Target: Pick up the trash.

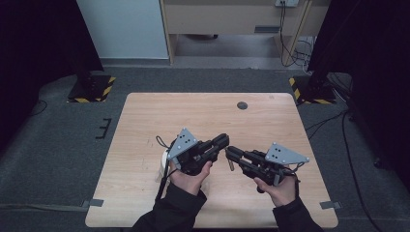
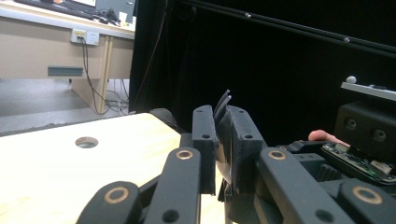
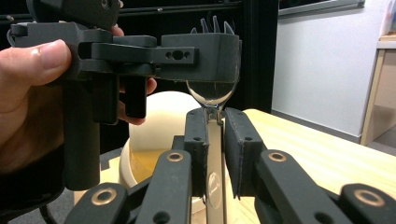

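Wooden table [image 1: 145, 121], both tools clamping fork [image 3: 214, 95], white container [image 3: 159, 121] behind

Both grippers — left [image 1: 223, 143], right [image 1: 229, 152] — are showing matte black linkage arms with brass-ringed pivots, grey triangular plates dotted with holes, and trailing black cables; the person is wearing dark sleeves [image 1: 171, 210].

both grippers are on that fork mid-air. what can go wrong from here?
1. Handover slip: the left gripper clamps only the fork head, tines poking past its jaws, while the right gripper pinches the thin handle. If either opens early, the fork may pivot or drop onto the table.
2. Opposing pulls could bend or twist the fork.
3. The white bowl sits just behind the left hand; a swing could knock it.
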`<state>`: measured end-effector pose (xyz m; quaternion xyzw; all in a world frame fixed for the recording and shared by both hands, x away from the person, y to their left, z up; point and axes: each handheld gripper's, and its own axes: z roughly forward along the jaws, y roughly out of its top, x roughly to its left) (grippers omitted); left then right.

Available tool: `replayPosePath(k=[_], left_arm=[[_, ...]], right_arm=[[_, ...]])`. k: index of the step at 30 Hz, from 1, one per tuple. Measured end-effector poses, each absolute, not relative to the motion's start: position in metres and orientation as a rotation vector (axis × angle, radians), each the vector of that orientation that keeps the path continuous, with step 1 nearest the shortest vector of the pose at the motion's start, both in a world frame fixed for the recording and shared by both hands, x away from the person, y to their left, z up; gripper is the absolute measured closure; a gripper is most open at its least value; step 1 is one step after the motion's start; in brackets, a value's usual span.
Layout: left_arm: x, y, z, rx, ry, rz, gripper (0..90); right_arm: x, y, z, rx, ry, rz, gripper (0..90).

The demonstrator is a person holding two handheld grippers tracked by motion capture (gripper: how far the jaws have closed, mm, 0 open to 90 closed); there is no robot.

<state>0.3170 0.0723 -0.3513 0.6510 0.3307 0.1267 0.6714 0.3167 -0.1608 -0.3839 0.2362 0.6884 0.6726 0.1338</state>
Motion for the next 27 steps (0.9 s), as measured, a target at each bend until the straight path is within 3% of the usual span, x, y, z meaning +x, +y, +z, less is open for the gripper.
replayPosePath(k=[10,15,27], left_arm=[[0.311,0.088,-0.346,1.474,0.688,0.337,82.5],[0.308,0.105,-0.342,1.473,0.661,0.380,82.4],[0.300,0.140,-0.331,1.460,0.632,0.464,82.3]], right_arm=[[0.323,-0.175,-0.386,0.781,1.946,1.967,63.1],[0.339,-0.198,-0.404,0.920,1.928,1.822,51.6],[0.361,-0.233,-0.442,1.153,1.910,1.526,42.9]])
